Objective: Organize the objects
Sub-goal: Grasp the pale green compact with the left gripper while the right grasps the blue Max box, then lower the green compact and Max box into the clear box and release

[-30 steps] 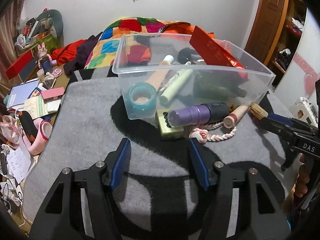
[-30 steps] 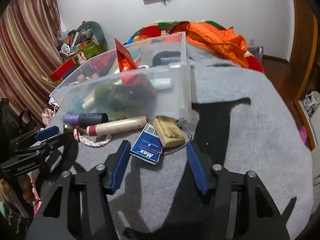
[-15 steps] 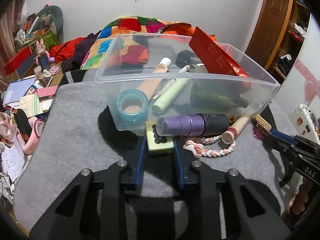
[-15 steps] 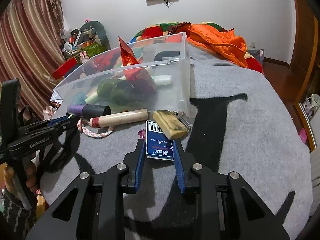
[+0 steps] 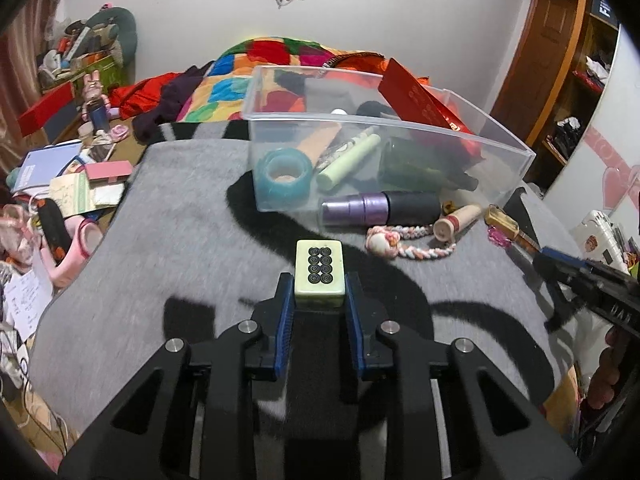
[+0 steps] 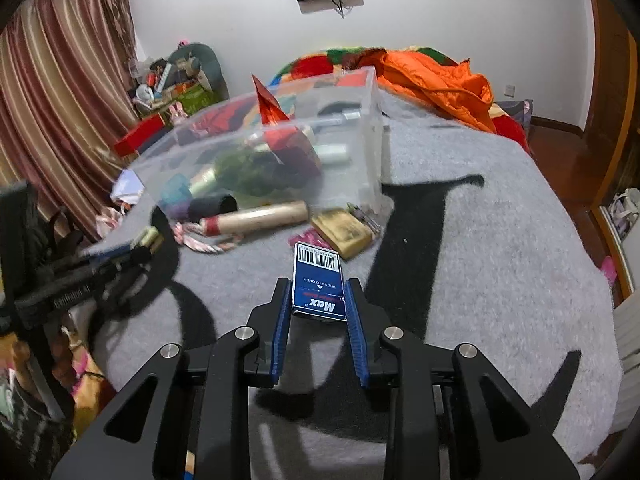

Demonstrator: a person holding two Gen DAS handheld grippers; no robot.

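Observation:
My left gripper (image 5: 319, 294) is shut on a pale green mahjong tile (image 5: 319, 270) with black circles, held above the grey blanket (image 5: 192, 248). My right gripper (image 6: 318, 298) is shut on a blue Max staple box (image 6: 318, 280), also lifted off the blanket. A clear plastic bin (image 5: 372, 156) holding several items stands ahead; it also shows in the right wrist view (image 6: 272, 160). In front of it lie a purple and black tube (image 5: 380, 208), a wooden roll (image 5: 458, 222), a braided cord (image 5: 404, 246) and a yellow-brown block (image 6: 346, 232).
The blanket covers a bed with a colourful quilt (image 5: 256, 76) and an orange jacket (image 6: 436, 80) behind the bin. Cluttered papers and toys (image 5: 60, 184) lie off the left edge. A curtain (image 6: 52, 120) hangs at the left.
Both grippers closed from open: the left on the mahjong tile, the right on the staple box. Both have since lifted their objects and pulled back from the bin.

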